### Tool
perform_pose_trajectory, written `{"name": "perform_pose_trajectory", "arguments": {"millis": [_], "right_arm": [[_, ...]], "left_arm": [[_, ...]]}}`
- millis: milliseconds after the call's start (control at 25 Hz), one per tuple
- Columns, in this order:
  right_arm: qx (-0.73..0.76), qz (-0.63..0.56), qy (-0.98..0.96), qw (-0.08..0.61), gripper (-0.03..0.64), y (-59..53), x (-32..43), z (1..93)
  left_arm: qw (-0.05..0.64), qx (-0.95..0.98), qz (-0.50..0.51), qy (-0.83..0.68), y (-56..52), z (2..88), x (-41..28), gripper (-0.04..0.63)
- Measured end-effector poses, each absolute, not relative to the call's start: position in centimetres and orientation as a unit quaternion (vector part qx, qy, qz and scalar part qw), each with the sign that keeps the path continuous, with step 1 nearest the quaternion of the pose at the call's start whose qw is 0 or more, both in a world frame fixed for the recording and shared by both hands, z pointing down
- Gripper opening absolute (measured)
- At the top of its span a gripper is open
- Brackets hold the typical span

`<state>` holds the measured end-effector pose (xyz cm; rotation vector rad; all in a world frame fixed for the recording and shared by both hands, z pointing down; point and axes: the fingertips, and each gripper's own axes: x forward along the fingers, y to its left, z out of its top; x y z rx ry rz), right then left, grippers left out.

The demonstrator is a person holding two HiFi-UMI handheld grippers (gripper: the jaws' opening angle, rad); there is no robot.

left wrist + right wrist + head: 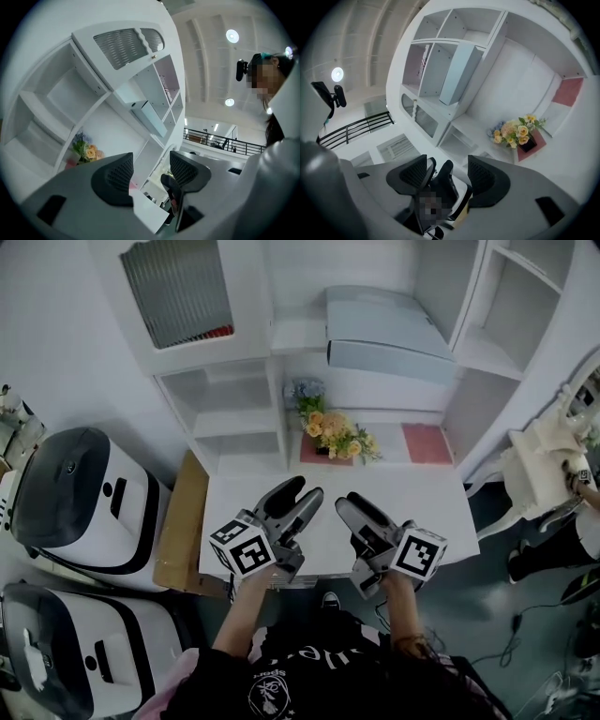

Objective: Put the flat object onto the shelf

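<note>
Two grippers, one bouquet, two white machines.

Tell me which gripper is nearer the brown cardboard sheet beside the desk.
Left. The left gripper hovers over the desk's left half, right of the cardboard sheet; the right gripper is farther right, beyond the left one.

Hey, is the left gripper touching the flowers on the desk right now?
Apart. The head view shows the left gripper over the near half of the desk, with a strip of bare white desktop between its fingertips and the flowers.
</note>
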<state>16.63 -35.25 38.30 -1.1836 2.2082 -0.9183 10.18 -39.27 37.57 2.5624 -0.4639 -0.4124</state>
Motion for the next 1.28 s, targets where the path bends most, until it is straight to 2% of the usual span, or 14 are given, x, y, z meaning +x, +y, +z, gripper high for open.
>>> {"name": "perform_pose_trajectory", "arguments": {"millis": [520, 840, 920, 1000, 1040, 1280], "right_arm": [[-0.455, -0.331, 0.801, 0.203, 0.301, -26.5, 4.5, 42.8], [-0.478, -0.348, 0.787, 0.177, 0.296, -22.1, 0.8, 45.3], [-0.487, -0.345, 0.783, 0.175, 0.269, -21.4, 0.7, 45.3], [-0.493, -0.341, 0.781, 0.176, 0.184, -20.9, 0.8, 45.1], [-0.494, -0.339, 0.780, 0.178, 0.163, -20.7, 0.7, 45.0], [-0.492, -0.335, 0.783, 0.178, 0.149, -18.9, 0.4, 44.5]], "left_arm": [[0.276, 0.949, -0.100, -0.118, -27.9, 43.6, -1.3, 0.210], [0.301, 0.942, -0.091, -0.116, -24.5, 47.2, -6.0, 0.169], [0.294, 0.946, -0.085, -0.106, -23.6, 47.7, -6.4, 0.155], [0.290, 0.948, -0.078, -0.104, -22.7, 48.2, -6.6, 0.150], [0.291, 0.948, -0.075, -0.106, -22.3, 48.3, -6.7, 0.149], [0.291, 0.949, -0.066, -0.099, -19.5, 49.1, -6.9, 0.141]]}}
